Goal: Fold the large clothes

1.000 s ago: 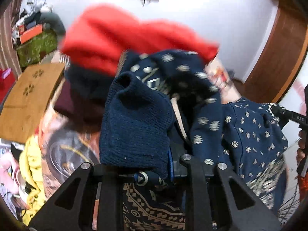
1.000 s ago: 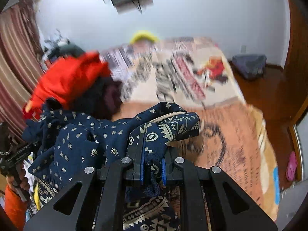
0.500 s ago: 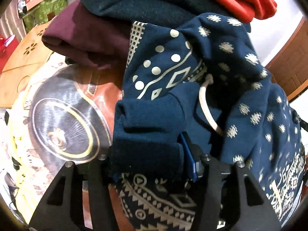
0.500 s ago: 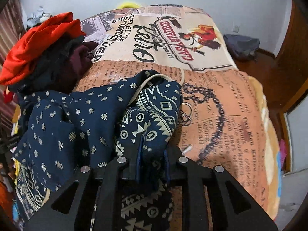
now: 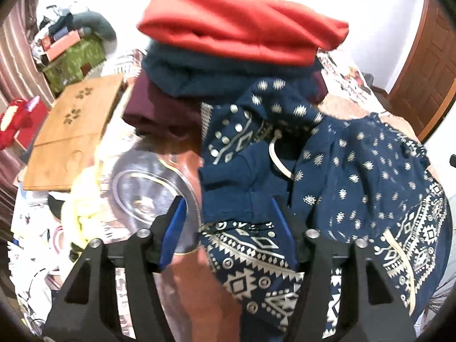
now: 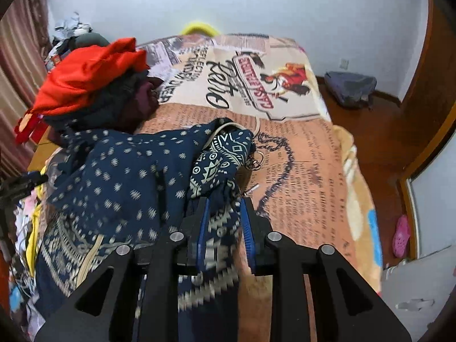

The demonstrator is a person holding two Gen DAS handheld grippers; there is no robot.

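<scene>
A printed bed cover [image 6: 307, 154], lettered "Retro", fills the frame's centre. On it a navy patterned garment [image 6: 128, 176] lies crumpled, running from lower left toward centre, its lower edge cut off. A folded stack [image 5: 228, 65] sits upper centre. The left gripper [image 5: 228, 222] is spread wide; the right gripper [image 6: 223, 222] is parted around blurred cloth.
</scene>
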